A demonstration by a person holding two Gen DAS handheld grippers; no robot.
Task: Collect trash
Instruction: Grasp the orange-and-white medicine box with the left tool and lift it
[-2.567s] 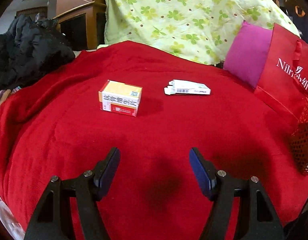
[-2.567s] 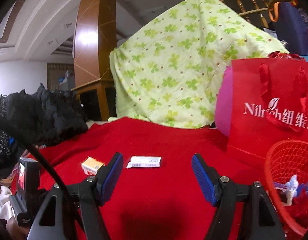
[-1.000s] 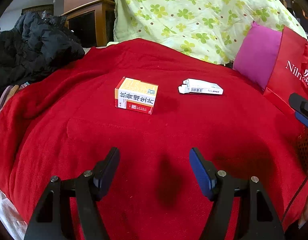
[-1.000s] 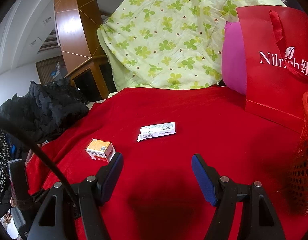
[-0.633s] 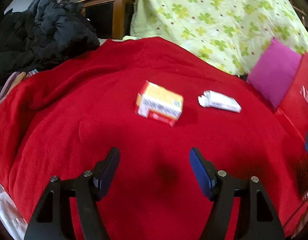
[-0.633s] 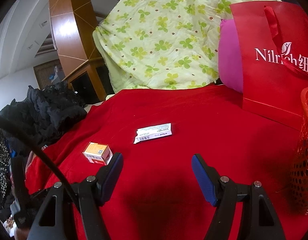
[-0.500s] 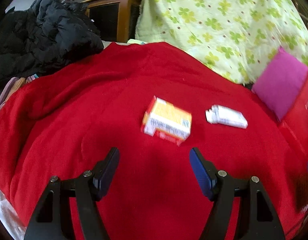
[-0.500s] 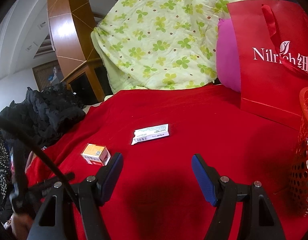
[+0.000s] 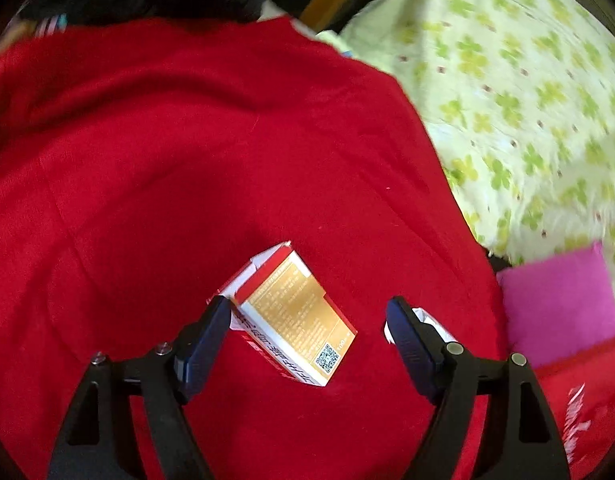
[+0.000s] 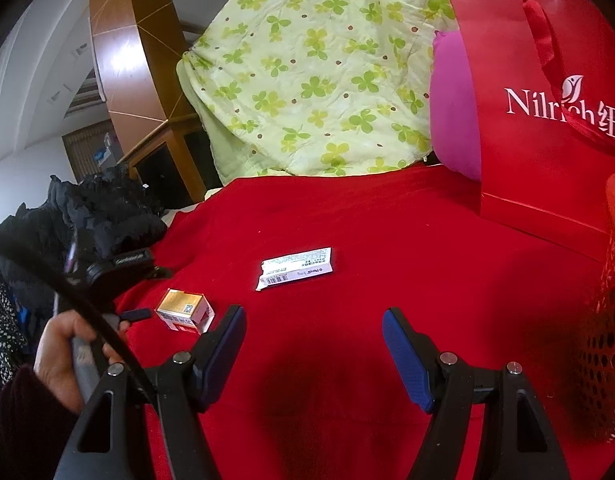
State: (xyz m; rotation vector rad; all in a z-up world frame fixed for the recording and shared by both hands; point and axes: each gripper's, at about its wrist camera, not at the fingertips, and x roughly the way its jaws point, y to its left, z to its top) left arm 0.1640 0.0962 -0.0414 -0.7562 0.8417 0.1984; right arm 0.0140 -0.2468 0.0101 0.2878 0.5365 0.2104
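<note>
Nearest on the red blanket (image 9: 155, 168), the left gripper (image 9: 307, 320) is opening around the orange box (image 9: 293, 320), not yet pinched, so closing comes next; right gripper (image 10: 313, 330) idles spread, white carton (image 10: 295, 267) beyond, basket (image 10: 611, 320) rightward.

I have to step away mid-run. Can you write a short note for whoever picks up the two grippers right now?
Left gripper: jaws opening, orange box between them, not yet clamped.
Right gripper: open, empty, hovering above the red blanket.
White carton lies flat mid-blanket, untouched.
Red basket at the right edge already holds some scraps.
Left to do: close on the box, drop it in the basket, then fetch the carton.
</note>
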